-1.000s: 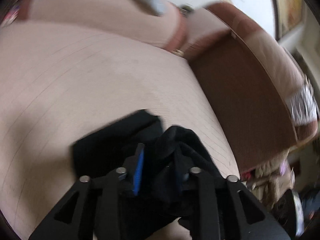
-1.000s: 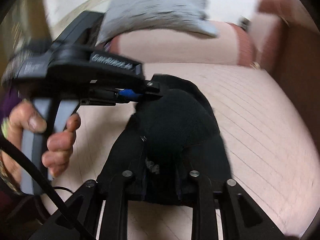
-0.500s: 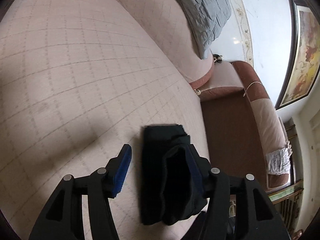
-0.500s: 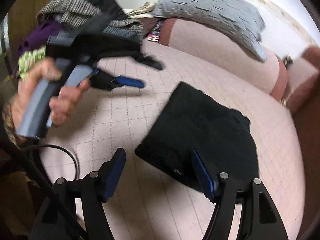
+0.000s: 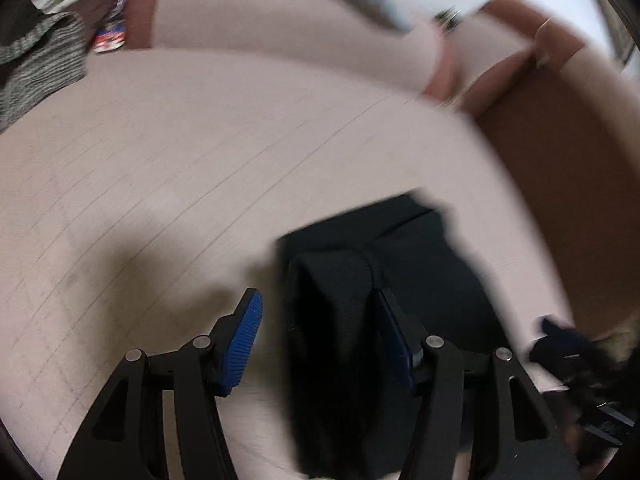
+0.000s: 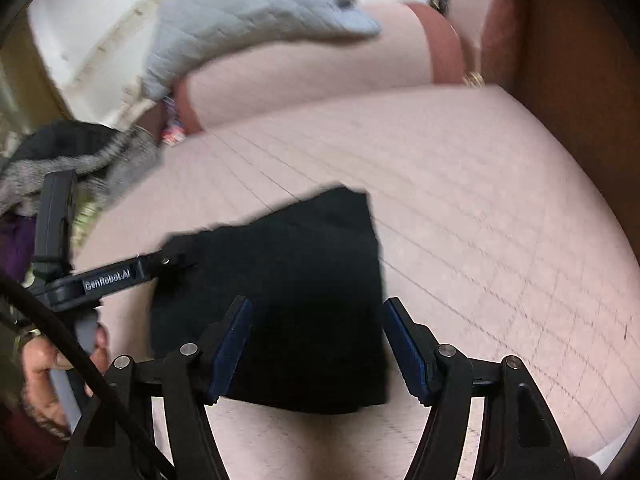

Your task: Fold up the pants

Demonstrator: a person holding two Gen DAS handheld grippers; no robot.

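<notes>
The black pants [image 6: 304, 264] lie folded in a compact bundle on the pink sofa seat [image 6: 460, 200]. My right gripper [image 6: 317, 306] hovers over their near edge, open, with its blue pads clear of the cloth. My left gripper [image 5: 318, 300] is opening. A raised fold of the pants [image 5: 380, 280] stands between its jaws, right against the right pad, while the left pad [image 5: 246, 336] is free. In the right wrist view the left gripper [image 6: 172, 258] reaches the bundle's left corner, with a person's hand [image 6: 44, 364] on its handle.
A grey quilted cushion [image 6: 256, 12] leans on the pink backrest [image 6: 300, 76]. A brown armrest [image 6: 560, 80] closes off the right side. Grey and dark clothes [image 6: 72, 156] are piled at the left end of the seat.
Both grippers, shut on the bunched pants a second ago, have opened and let go. The pants now lie flat and folded on the seat, and both grippers have shifted over them.
</notes>
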